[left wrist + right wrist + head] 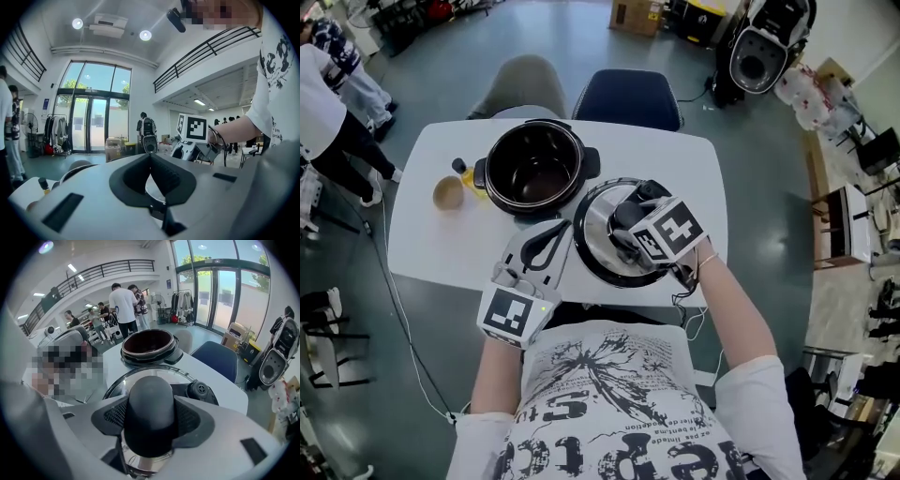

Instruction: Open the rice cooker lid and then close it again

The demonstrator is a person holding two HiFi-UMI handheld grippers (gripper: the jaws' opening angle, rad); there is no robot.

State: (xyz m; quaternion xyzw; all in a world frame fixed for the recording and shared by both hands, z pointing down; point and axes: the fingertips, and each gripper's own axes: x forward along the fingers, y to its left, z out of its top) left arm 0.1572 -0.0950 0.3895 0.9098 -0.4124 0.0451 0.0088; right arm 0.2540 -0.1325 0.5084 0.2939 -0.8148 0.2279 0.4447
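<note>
Right gripper [633, 223] is clamped on the black domed knob [151, 408] of the round silver lid [595, 225]. The lid lies flat on the white table [431, 248], by its near edge. Left gripper [564, 228] is level just left of the lid, tips together, nothing held. The black rice cooker [492, 164] stands open toward the far edge, just beside the lid, its inner pot bare and dark. A tan cup [447, 193] and a yellow bottle [464, 171] sit left of the cooker. The near-left corner is free.

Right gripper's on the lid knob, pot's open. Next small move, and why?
Probably lift the lid by its knob and carry it over the pot: the right gripper grips the knob, and the lid lies beside the open pot.
</note>
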